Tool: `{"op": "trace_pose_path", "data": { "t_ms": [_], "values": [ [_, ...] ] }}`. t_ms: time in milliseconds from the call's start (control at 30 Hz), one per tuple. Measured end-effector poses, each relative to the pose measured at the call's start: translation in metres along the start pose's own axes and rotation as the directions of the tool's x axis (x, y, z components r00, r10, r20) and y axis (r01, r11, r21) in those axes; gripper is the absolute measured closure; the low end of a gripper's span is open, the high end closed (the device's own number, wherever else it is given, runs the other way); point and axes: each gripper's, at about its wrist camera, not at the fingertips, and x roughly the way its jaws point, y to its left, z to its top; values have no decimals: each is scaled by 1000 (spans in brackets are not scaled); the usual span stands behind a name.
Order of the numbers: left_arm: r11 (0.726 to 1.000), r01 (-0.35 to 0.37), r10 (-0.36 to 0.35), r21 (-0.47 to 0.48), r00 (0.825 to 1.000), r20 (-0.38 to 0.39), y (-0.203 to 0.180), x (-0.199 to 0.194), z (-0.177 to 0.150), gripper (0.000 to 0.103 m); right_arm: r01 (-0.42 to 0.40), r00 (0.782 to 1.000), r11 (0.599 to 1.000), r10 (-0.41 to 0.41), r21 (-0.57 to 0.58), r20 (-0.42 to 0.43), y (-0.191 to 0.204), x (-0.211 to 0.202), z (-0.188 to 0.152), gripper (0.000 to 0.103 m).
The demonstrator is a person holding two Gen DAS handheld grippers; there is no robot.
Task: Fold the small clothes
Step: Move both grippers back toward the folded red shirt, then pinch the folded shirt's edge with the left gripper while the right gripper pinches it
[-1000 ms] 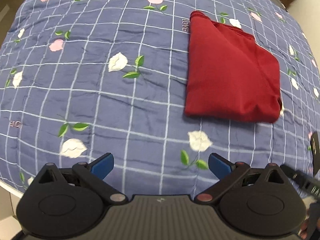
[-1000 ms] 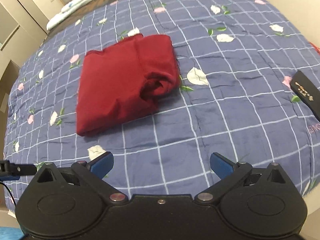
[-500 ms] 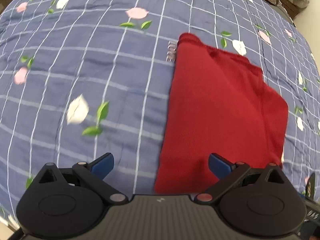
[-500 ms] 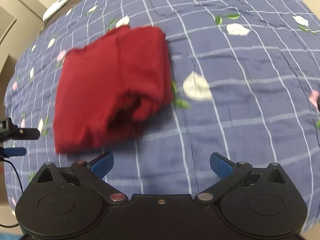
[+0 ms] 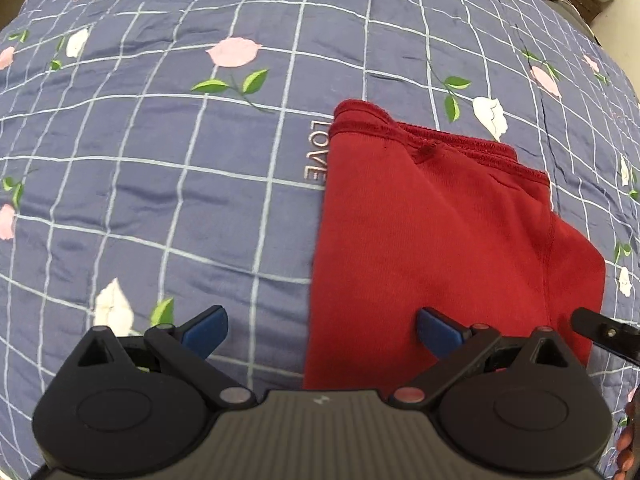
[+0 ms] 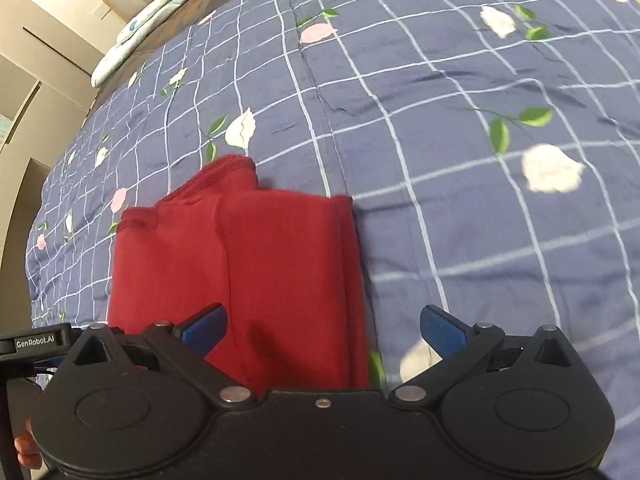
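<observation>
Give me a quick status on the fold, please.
Left hand-held gripper open, right open, each straddling a side edge of the red garment. Garment folded flat on the quilt. Nothing in the way.

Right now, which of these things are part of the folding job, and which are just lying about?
Part of the job:
- red garment, partly folded
- left hand-held gripper, open
- right hand-held gripper, open

Just lying about:
- flowered blue quilt, which the garment lies on
- light bedding at the far edge

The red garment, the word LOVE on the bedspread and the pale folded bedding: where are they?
red garment [image 5: 440, 240], left wrist view, middle of its top layer
LOVE [image 5: 317, 150], left wrist view, the stitched letters
folded bedding [image 6: 148, 12], right wrist view, its middle
</observation>
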Motion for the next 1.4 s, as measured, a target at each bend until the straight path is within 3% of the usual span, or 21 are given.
{"op": "trace_pose_path", "data": {
  "t_ms": [200, 433, 567, 667, 800, 900, 967, 1000, 1067, 1200, 1267, 1400],
  "values": [
    [996, 62, -65, -64, 997, -50, 2, 12, -1, 1, -76, 994, 994, 81, 72, -72, -8, 23, 2, 1],
    [985, 99, -113, -141, 989, -92, 12, 25, -10, 0, -76, 996, 994, 79, 82, -38, -9, 25, -17, 0],
    [978, 108, -126, -176, 987, -95, 15, 25, -13, 0, -52, 998, 999, 52, 11, -38, -3, 25, -24, 1],
    [986, 98, -107, -139, 992, -64, 12, 15, -15, 7, -14, 999, 999, 13, -30, -41, 6, 25, -28, 1],
    [991, 85, -91, -107, 995, -50, 1, 8, -10, 18, 9, 999, 1000, -8, 11, -53, 8, 25, -26, 2],
    [993, 82, -86, -82, 995, -50, -8, 3, -6, 28, -1, 998, 998, 5, 67, -61, 6, 23, -20, 10],
    [996, 68, -71, -64, 996, -46, -13, 0, -5, 35, -22, 997, 997, 27, 71, -71, 6, 23, -17, 24],
    [996, 65, -68, -55, 997, -45, -15, -1, -6, 37, -23, 997, 998, 28, 62, -74, 8, 22, -16, 25],
    [998, 51, -52, -34, 998, -33, -20, -3, -7, 49, -28, 997, 999, 32, 45, -74, 12, 20, -17, 40],
    [999, 38, -38, -1, 999, 7, -27, -11, -13, 65, -30, 998, 999, 32, 34, -50, 18, 11, -26, 58],
    [999, 42, -42, 11, 999, 22, -26, -17, -16, 72, -17, 999, 999, 18, 29, -36, 20, 4, -30, 74],
    [996, 62, -65, 58, 997, 51, -28, -34, -23, 77, -31, 999, 999, 31, 7, -15, 24, -11, -36, 82]
  ]
}}
